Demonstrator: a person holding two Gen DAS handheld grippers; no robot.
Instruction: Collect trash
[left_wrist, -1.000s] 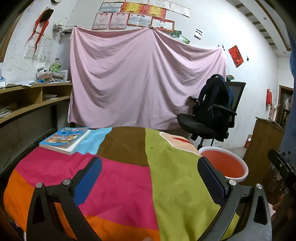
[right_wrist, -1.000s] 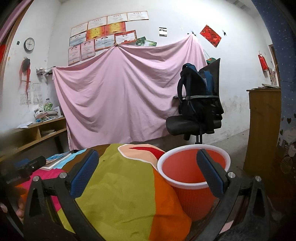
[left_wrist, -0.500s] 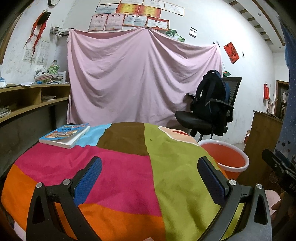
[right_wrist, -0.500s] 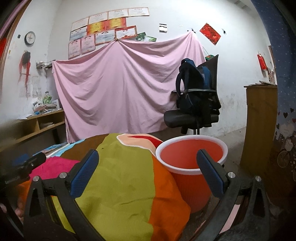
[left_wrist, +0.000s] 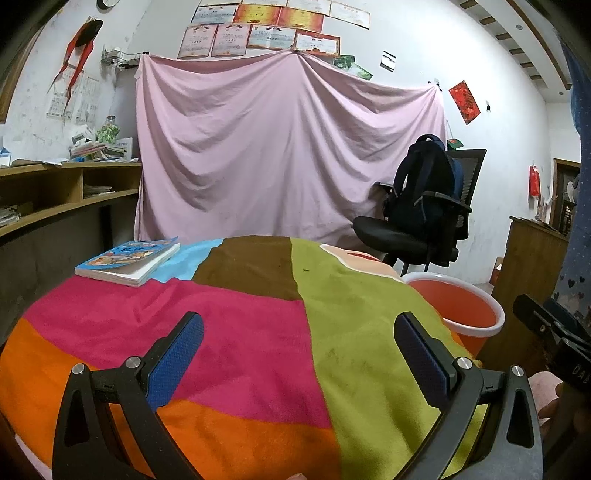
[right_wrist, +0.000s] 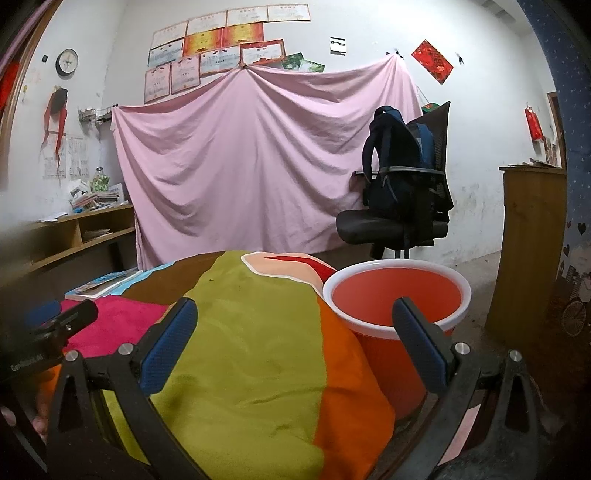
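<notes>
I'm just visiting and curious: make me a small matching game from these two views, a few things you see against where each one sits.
Things:
1. book
2. backpack
3. orange bucket
4. clock

Places:
a. on the office chair
b. on the wall, upper left
c. beside the table's right edge
d. on the far left of the colourful cloth

Pairs: 1-d, 2-a, 3-c, 4-b

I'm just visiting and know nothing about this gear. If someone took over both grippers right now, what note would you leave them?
Left gripper: open, holding nothing, above the colourful cloth.
Right gripper: open, holding nothing, between the cloth and the orange bucket.
The bucket stands beside the table, at its right edge; what shows of its inside looks empty.
A book lies at the cloth's far left; probably not trash.
Done: nothing visibly collected.
Left: only a tiny dark speck on the green patch shows; look around for trash.
</notes>
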